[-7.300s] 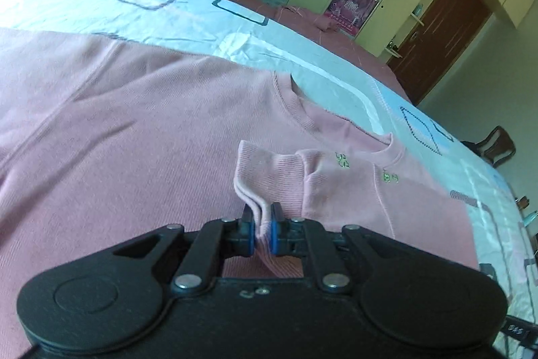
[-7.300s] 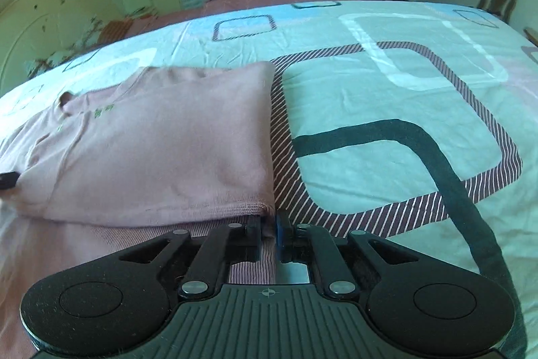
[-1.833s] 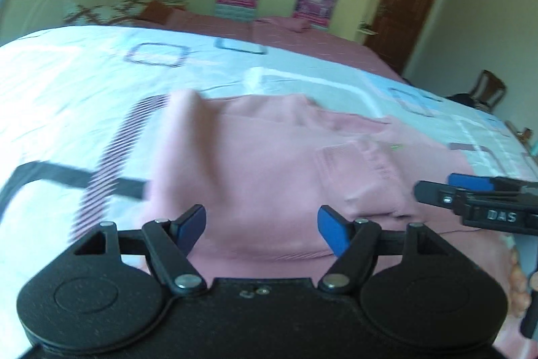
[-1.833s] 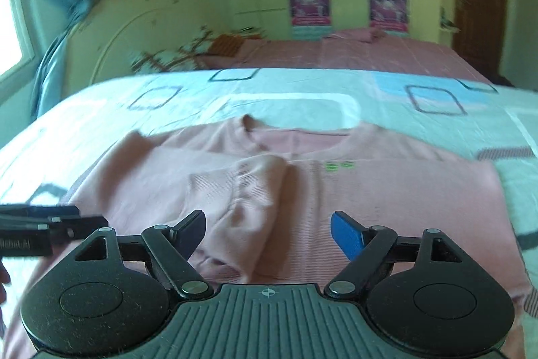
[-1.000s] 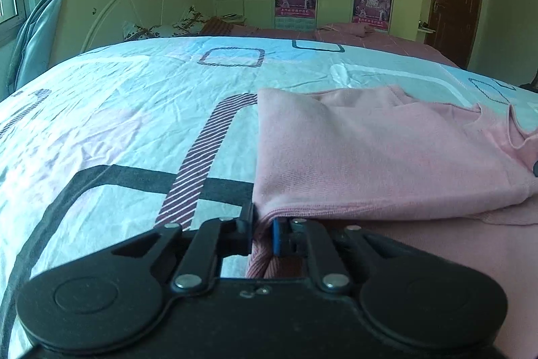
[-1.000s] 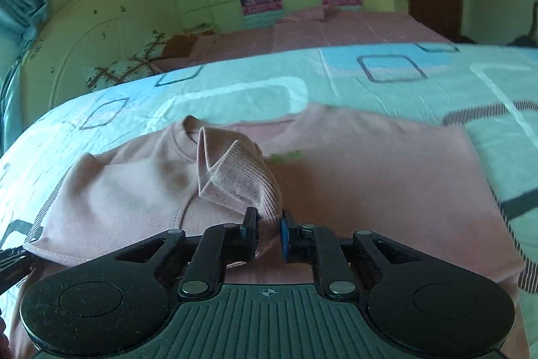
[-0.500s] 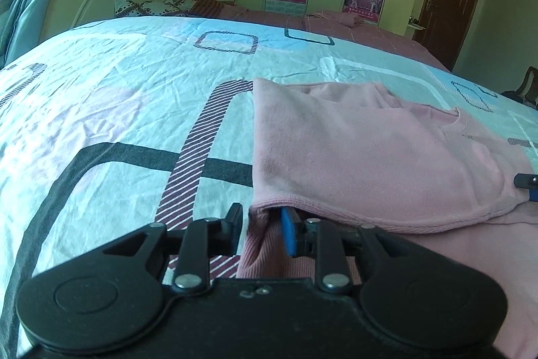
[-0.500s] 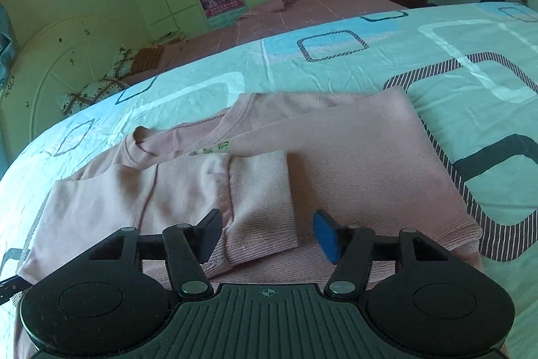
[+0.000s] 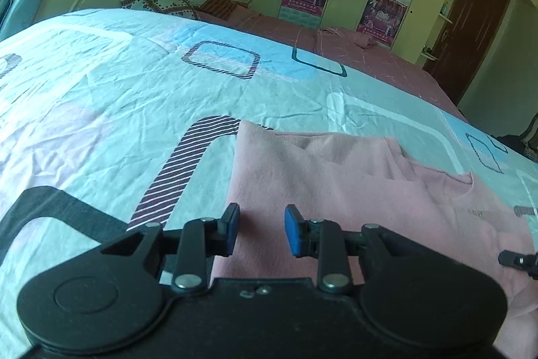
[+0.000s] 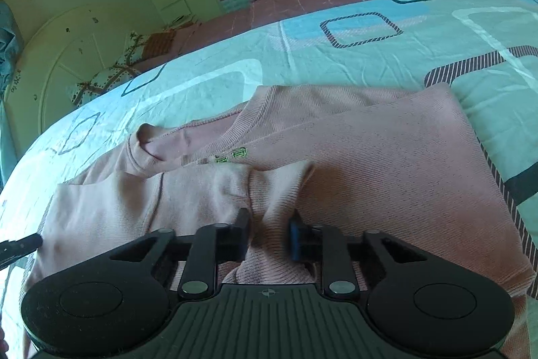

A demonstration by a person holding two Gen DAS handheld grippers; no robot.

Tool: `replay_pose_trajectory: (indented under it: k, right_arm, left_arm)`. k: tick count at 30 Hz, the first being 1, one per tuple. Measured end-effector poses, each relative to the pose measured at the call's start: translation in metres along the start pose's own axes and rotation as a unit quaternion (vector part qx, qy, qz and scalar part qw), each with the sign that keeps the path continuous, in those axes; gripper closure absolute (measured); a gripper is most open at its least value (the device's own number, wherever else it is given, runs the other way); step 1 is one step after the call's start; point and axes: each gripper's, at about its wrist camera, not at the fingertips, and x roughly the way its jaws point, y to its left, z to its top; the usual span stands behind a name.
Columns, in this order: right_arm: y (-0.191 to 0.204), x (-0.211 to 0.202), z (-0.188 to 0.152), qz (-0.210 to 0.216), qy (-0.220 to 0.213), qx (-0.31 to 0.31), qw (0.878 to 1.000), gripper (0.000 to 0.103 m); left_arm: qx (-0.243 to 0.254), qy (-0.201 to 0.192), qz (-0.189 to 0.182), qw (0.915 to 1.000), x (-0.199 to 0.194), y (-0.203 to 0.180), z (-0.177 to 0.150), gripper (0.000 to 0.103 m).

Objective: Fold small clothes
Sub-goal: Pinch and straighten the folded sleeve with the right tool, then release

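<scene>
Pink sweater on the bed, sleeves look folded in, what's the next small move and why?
Probably bring both grippers down to the near hem of the pink sweater. The left gripper, opening, and the right gripper, closing, both have fabric between their pads; the cuff lies folded onto the body, so the lengthwise fold remains.

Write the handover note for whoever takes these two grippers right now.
Left gripper: jaws opening, nothing pinched, poised over the folded left edge of the pink sweater.
Right gripper: jaws closing around the ribbed cuff of the sleeve laid across the chest; pads not clearly pressing yet.
Sweater lies on the patterned bedsheet, neckline away from you.
Done: both sides and one sleeve folded inward.
Left: probably settle that cuff, then fold the body up.
</scene>
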Motion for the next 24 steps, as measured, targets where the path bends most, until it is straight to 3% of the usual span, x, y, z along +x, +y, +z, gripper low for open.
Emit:
replay_pose_trajectory:
  k: [1,2,5,7,13,17,19,20,21,24]
  right_arm:
    - [0.0,-0.001,0.0,0.0,0.0,-0.002,1.0,0.086]
    - [0.001,-0.002,0.0,-0.003,-0.003,-0.004,1.0,0.095]
    - [0.0,-0.015,-0.001,-0.012,-0.028,-0.005,1.0,0.096]
    - [0.002,-0.027,-0.004,-0.041,-0.055,-0.026,0.997,0.098]
    - [-0.011,-0.022,-0.018,-0.079,-0.036,-0.033,0.996,0.101]
    - [-0.018,-0.031,-0.012,-0.059,-0.054,-0.008,0.997,0.1]
    - [-0.025,-0.029,-0.002,-0.044,-0.053,0.019,0.997,0.082]
    - [-0.027,-0.028,0.001,-0.04,-0.054,0.025,0.997,0.057]
    - [-0.026,-0.025,0.004,-0.04,-0.054,0.023,0.997,0.039]
    - [-0.017,-0.008,0.006,-0.042,-0.038,-0.012,0.998,0.039]
  left_arm:
    - [-0.006,0.001,0.003,1.0,0.008,0.0,0.003,0.075]
    - [-0.006,0.001,0.006,1.0,0.013,0.0,0.005,0.075]
    - [-0.001,-0.002,0.017,0.9999,0.025,-0.001,0.01,0.075]
    - [0.007,-0.004,0.021,0.9997,0.028,-0.003,0.01,0.075]
    - [0.018,-0.016,0.014,0.9996,0.019,-0.01,0.012,0.072]
    - [0.046,-0.026,0.006,0.9986,0.017,-0.018,0.015,0.07]
    - [0.044,-0.022,0.005,0.9988,0.021,-0.02,0.015,0.07]
    - [0.043,-0.02,0.006,0.9989,0.023,-0.021,0.015,0.07]
    - [0.044,-0.018,0.006,0.9988,0.025,-0.021,0.014,0.07]
    - [0.057,-0.015,0.011,0.9982,0.03,-0.024,0.01,0.069]
